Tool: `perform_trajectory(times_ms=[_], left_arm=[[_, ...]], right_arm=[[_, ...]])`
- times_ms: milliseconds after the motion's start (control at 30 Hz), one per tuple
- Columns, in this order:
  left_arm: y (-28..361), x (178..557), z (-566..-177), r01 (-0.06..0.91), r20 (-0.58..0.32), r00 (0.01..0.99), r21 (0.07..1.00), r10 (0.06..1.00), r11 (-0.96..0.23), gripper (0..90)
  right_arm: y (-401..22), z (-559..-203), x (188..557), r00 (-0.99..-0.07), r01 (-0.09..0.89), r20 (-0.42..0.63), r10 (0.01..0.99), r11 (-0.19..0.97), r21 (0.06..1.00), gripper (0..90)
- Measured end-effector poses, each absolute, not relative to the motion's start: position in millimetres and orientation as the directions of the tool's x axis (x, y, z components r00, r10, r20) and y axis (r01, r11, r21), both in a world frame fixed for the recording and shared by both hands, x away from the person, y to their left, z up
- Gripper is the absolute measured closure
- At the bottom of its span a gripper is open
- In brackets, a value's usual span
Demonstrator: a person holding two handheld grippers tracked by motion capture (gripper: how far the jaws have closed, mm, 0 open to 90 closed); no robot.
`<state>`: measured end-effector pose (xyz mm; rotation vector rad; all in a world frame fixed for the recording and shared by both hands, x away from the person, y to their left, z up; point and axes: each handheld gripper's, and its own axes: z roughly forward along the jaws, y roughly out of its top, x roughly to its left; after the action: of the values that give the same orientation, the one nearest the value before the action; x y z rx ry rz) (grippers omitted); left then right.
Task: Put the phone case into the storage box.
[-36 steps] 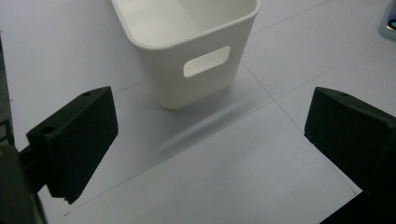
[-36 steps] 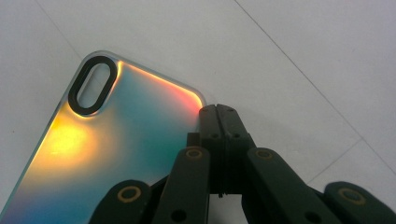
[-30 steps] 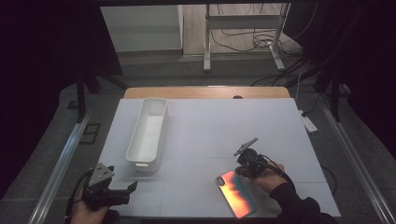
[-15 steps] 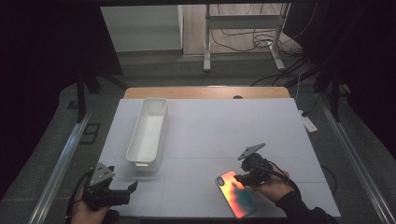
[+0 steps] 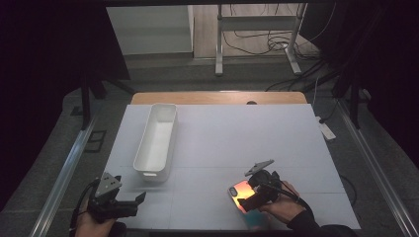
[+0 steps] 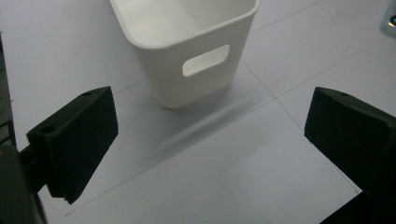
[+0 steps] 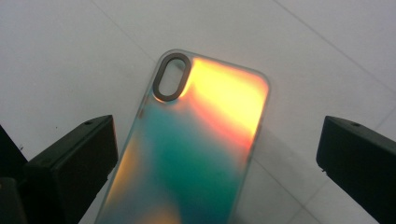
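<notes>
Tongs of right gripper [image 7: 215,154] just opened over phone case [image 7: 196,154].

No legible text, label, brand, number or sign on anything in view.

1. From above our side, we look forward and down over the whole table [image 5: 257,133].
2. Our left camera sits close to the white bin [image 6: 187,42].
3. Our right camera hangs close over the phone case [image 7: 196,154]; the high view shares both.

A dim room: white table [image 5: 222,133], grey floor [image 5: 163,74], cables [image 5: 257,42] behind.
</notes>
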<state>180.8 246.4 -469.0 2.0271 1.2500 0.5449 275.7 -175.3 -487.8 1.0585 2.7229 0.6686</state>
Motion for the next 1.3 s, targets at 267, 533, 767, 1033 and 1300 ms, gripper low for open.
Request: perform_trajectory(times_ms=[267,533,767,1033,1300], left_arm=[[246,181,-469,0.606,-0.002,0.450,0.735,0.893,-0.304,3.4],[246,181,-469,0.606,-0.003,0.450,0.735,0.893,-0.303,3.4],[246,181,-469,0.606,-0.002,0.450,0.735,0.893,-0.304,3.4],[246,181,-469,0.606,-0.001,0.450,0.735,0.893,-0.304,3.4],[247,181,-469,0.607,-0.003,0.449,0.735,0.893,-0.302,3.5]], right_arm=[[-167,-505,272,-0.730,0.631,0.037,0.682,0.653,0.419,0.0],[-159,-517,268,-0.732,0.622,-0.029,0.680,0.686,0.377,0.0],[-158,-515,269,-0.729,0.630,-0.034,0.683,0.690,0.358,5.4],[-162,-509,273,-0.731,0.633,-0.021,0.682,0.689,0.354,15.5],[-166,-508,273,-0.731,0.632,-0.007,0.682,0.682,0.367,16.4]])
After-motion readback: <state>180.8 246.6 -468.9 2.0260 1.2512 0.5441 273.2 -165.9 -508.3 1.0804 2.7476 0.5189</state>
